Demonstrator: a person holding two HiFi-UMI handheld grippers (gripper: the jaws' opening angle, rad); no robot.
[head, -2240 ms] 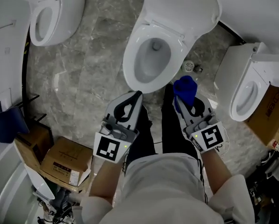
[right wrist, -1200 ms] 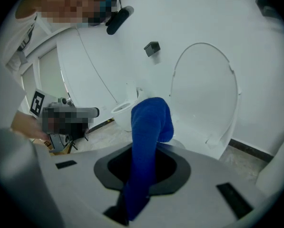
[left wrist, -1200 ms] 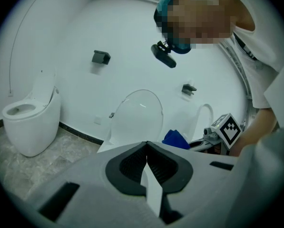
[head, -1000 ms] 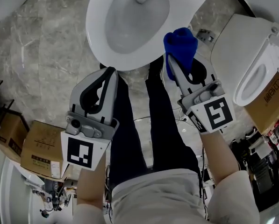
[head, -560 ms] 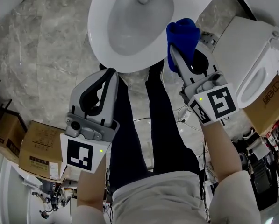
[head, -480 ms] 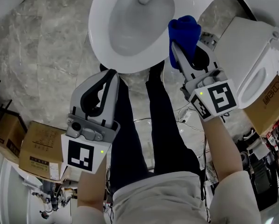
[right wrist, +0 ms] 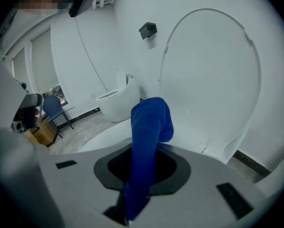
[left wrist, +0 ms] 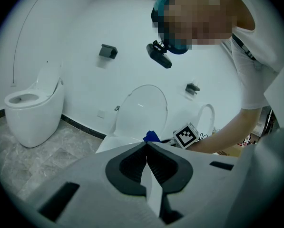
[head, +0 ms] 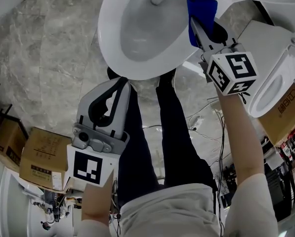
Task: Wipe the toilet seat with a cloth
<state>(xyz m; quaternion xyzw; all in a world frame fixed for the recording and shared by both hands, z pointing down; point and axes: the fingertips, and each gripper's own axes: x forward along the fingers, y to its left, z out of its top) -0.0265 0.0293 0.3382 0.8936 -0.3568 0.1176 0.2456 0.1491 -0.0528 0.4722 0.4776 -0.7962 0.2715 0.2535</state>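
The right gripper (head: pixel 195 24) pinched a blue cloth (head: pixel 202 6) in its jaws at the right rim of the toilet seat (head: pixel 108 46), while the left gripper (head: pixel 123 85) hung above the person's legs (head: pixel 138 147), jaws pressed together on nothing.

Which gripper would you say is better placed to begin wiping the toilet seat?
The right gripper: shut on the blue cloth, at the toilet seat. The left gripper is shut, empty, and short of it.
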